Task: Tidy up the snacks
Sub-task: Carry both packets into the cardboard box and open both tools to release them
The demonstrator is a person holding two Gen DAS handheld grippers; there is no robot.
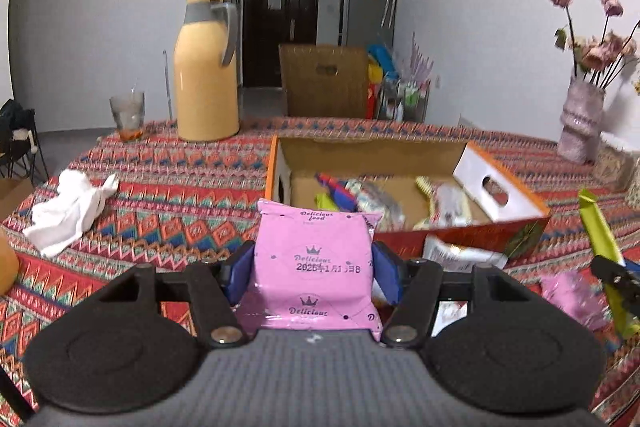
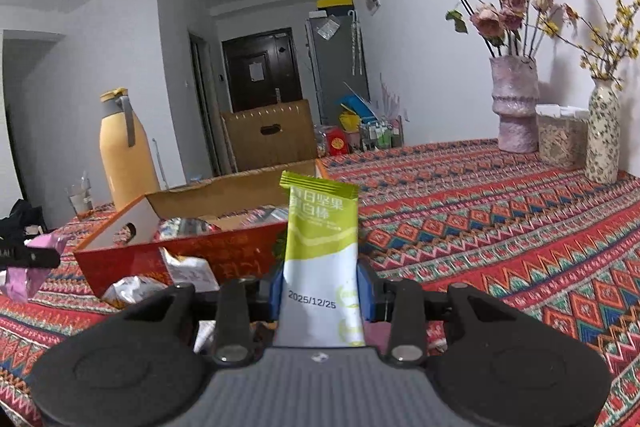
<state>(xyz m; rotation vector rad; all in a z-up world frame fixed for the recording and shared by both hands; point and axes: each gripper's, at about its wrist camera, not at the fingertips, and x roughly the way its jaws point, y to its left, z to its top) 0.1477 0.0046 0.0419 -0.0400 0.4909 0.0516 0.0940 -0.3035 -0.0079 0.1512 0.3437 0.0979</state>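
Note:
My left gripper is shut on a pink snack packet and holds it upright just in front of an open cardboard box with several snacks inside. My right gripper is shut on a green-and-white snack bar, held upright to the right of the same box. The bar and right gripper also show at the right edge of the left wrist view. The pink packet shows at the left edge of the right wrist view.
A white snack packet lies in front of the box, with silver wrappers beside it. A yellow thermos, a glass and a white cloth sit to the left. Vases and a container stand at the right.

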